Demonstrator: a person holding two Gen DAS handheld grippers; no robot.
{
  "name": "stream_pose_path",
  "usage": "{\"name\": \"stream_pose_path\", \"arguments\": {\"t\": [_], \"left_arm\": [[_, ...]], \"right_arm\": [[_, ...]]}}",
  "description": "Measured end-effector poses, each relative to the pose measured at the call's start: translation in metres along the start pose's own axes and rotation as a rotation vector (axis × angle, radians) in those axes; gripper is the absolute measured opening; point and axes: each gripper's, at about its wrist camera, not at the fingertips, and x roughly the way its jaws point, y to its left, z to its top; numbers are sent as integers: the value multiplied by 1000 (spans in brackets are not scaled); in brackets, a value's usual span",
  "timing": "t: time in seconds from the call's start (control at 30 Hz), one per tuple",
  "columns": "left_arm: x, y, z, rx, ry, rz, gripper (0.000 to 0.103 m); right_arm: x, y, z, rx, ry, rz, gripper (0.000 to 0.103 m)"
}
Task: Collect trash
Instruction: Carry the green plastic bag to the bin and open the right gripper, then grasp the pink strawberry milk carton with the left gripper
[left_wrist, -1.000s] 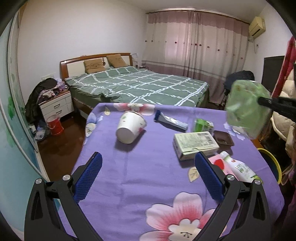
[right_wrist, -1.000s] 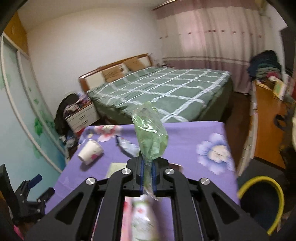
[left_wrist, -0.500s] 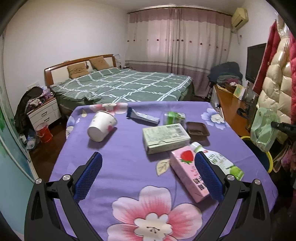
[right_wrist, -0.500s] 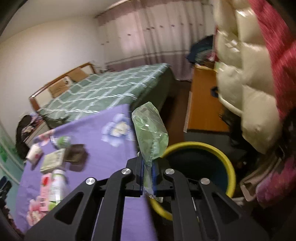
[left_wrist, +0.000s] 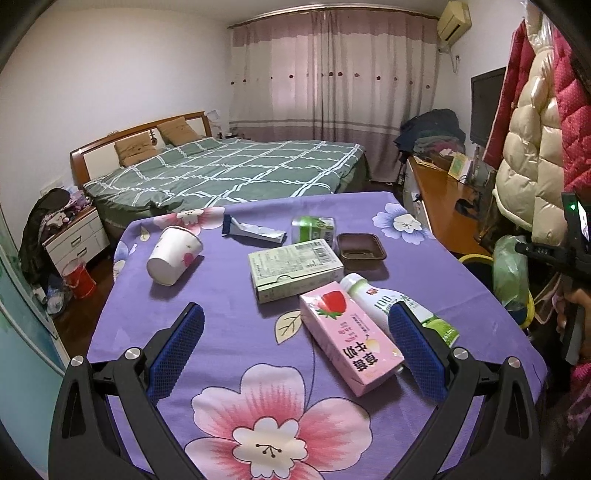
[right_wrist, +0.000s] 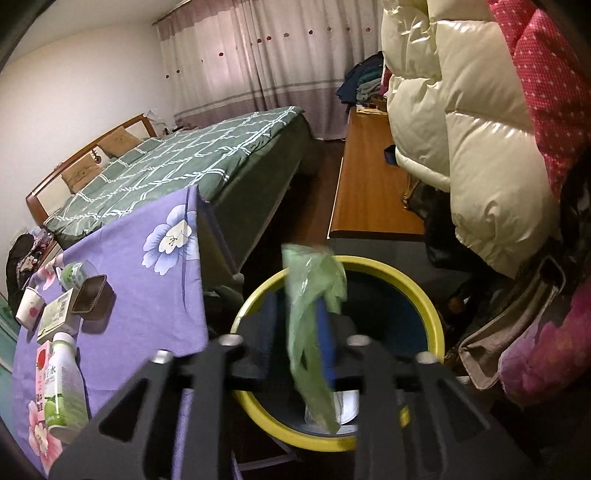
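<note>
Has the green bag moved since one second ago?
Yes. The green bag went from above the table to over the yellow bin; the right gripper jaws have just been opening.

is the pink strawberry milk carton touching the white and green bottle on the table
Touching. In the left wrist view the pink strawberry milk carton lies right against the white and green bottle along its side, with no purple tablecloth showing between them.
</note>
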Motion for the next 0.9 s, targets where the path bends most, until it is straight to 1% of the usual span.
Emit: {"name": "stream_pose_path", "arguments": {"t": [0.03,0.2,0.33,0.67,0.83,0.9], "left_arm": [[0,-2,0,4,1,-2,98],[3,-8,-2,15,16,-14,98],[10,-16,-9,27,44,-28,98],[54,-45,-36,73,180,-55,98],[72,-58,-44,96,224,-71,98],[79,-60,-47,99,242,-65,98]], "right_arm": [[-1,0,1,-3,-6,-5,41],[-4,1,3,-2,-12,4,41],[-7,7,3,-4,-19,25,44],[-9,17,6,-9,-22,80,46],[-9,18,8,-7,-22,92,46],[-8,18,8,-6,-22,93,46]]}}
